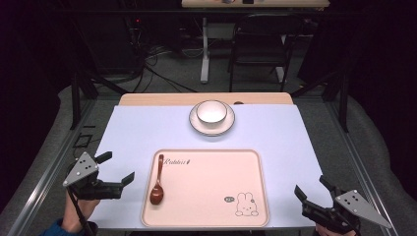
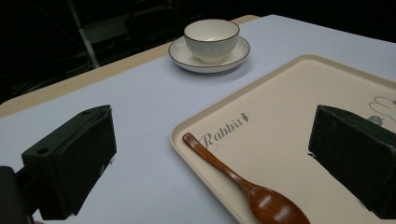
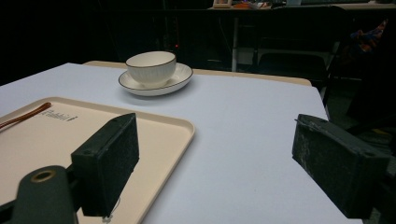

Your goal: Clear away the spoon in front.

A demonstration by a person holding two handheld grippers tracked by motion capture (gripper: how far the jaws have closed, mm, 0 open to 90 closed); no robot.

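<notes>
In the high view, the left gripper [image 1: 118, 167] is hovering nearest the camera at the surface's [image 1: 133, 128] near left corner, its fingers standing wide apart with nothing between them. The right gripper [image 1: 312, 189] is sitting at the near right corner, fingers likewise spread and empty. Between them the cream tray [image 1: 211, 172] is lying flat, the wooden spoon [image 1: 158, 182] resting along its left side, bowl end toward the person. Beyond the tray a white bowl [image 1: 212, 111] is standing in a saucer [image 1: 212, 127].

In the left gripper view, the spread fingers [image 2: 70, 163] are framing the spoon [image 2: 252, 189], which is lying on the tray's [image 2: 280, 121] near corner, touching neither finger.

In the right gripper view, the open fingers [image 3: 109, 156] are hanging over the tray's [image 3: 159, 135] edge and the bare surface, with the spoon's handle tip [image 3: 25, 116] well off to the left.
</notes>
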